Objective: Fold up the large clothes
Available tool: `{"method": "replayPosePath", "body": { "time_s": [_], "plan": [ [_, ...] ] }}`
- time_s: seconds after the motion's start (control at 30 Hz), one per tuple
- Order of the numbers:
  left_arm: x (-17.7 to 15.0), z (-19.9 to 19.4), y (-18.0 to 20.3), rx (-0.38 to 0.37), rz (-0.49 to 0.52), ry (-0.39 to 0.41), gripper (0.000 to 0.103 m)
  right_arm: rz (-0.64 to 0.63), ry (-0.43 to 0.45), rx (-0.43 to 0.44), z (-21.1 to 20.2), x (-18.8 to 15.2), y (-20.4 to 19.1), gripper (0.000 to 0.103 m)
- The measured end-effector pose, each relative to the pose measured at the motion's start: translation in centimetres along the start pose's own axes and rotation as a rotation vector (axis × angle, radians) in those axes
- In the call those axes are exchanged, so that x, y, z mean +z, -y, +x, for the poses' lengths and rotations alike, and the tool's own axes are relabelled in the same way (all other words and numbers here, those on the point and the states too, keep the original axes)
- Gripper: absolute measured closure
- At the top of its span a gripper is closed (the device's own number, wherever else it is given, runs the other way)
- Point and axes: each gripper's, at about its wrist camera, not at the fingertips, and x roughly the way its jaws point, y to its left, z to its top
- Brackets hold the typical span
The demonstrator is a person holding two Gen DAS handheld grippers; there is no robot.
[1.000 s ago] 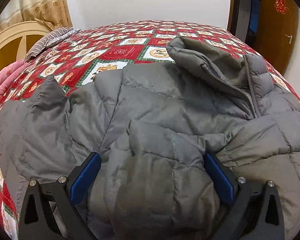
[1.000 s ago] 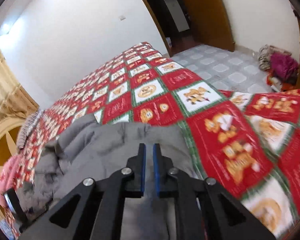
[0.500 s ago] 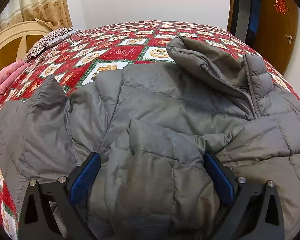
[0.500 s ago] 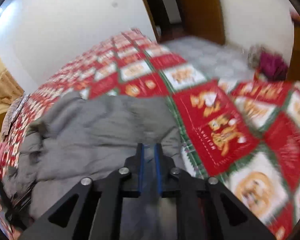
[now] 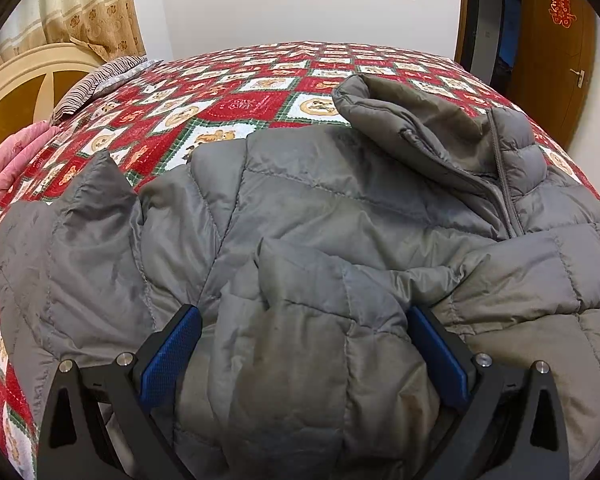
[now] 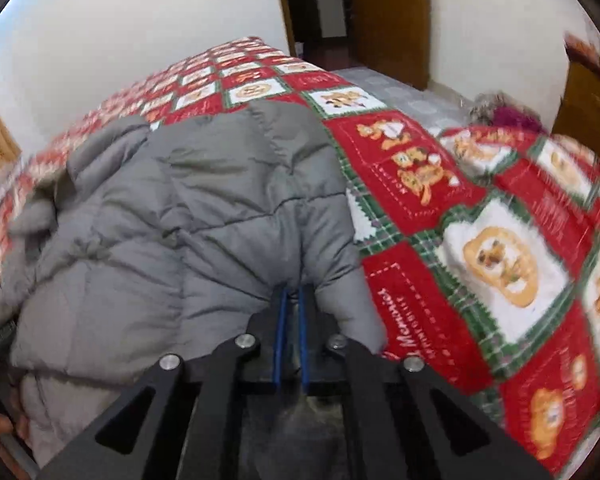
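Observation:
A large grey quilted puffer jacket (image 5: 320, 208) lies spread on the bed, collar and zipper toward the far right. My left gripper (image 5: 300, 320) is wide open, and a puffy fold of the jacket bulges between its blue pads, near the front edge. In the right wrist view the jacket (image 6: 204, 200) is bunched up. My right gripper (image 6: 291, 296) is shut on a fold of the jacket's edge, which puffs out around its narrow blue pads.
The bed has a red, white and green patchwork quilt (image 5: 236, 104) (image 6: 460, 248). A pink blanket (image 5: 8, 168) and a striped pillow (image 5: 96, 84) lie at the left by the headboard. A wooden door (image 5: 556, 48) and tiled floor (image 6: 412, 96) are at the right.
My right gripper has moved with the jacket edge held in it, and the jacket now fills more of its view. The left gripper and its view have barely changed.

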Motion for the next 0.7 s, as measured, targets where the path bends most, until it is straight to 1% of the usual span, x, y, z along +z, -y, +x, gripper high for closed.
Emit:
{"method": "replayPosePath", "body": {
  "time_s": [0.03,0.07,0.1,0.17,0.2,0.3,0.4,0.47,0.53,0.6,0.63,0.67,0.7],
  "plan": [
    [0.0,0.0,0.0,0.000,0.001,0.000,0.001,-0.008,0.008,-0.026,-0.5,-0.1,-0.4,0.098],
    [0.0,0.0,0.0,0.001,0.001,0.001,0.001,-0.012,0.024,-0.048,-1.0,-0.2,-0.6,0.092],
    [0.0,0.0,0.0,0.000,0.000,0.000,0.001,-0.023,0.034,-0.058,-1.5,-0.8,-0.7,0.091],
    [0.0,0.0,0.0,-0.001,-0.001,0.001,0.001,-0.059,0.016,-0.073,-0.4,-1.7,-0.6,0.090],
    [0.0,0.0,0.0,-0.001,-0.001,0.001,0.001,-0.056,0.028,-0.070,-0.5,-2.1,-0.6,0.090],
    [-0.1,0.0,-0.1,-0.008,-0.004,-0.001,0.001,-0.072,0.039,-0.085,0.1,-1.8,-0.7,0.090],
    [0.0,-0.3,-0.6,-0.049,-0.013,-0.015,0.001,-0.088,0.054,-0.102,0.2,-1.8,-1.0,0.090],
    [0.1,-1.0,-1.6,-0.115,-0.007,-0.043,0.001,-0.079,0.062,-0.090,-0.2,-2.3,-0.8,0.090],
    [0.0,-3.3,-4.6,-0.197,-0.073,-0.029,0.001,-0.068,0.072,-0.073,-1.6,-3.4,-0.1,0.089],
    [-0.2,-5.5,-8.5,-0.222,-0.142,0.011,0.001,-0.057,0.078,-0.059,-2.0,-3.6,0.1,0.089],
    [-0.3,-6.6,-11.2,-0.214,-0.180,0.043,0.001,-0.054,0.081,-0.051,-2.2,-3.8,0.3,0.088],
    [-0.3,-7.3,-13.4,-0.186,-0.214,0.062,0.001,-0.051,0.083,-0.044,-2.3,-3.9,0.4,0.087],
    [-0.3,-7.8,-16.6,-0.117,-0.269,0.076,0.001,-0.047,0.085,-0.036,-2.4,-4.0,0.4,0.087]
  ]
}}
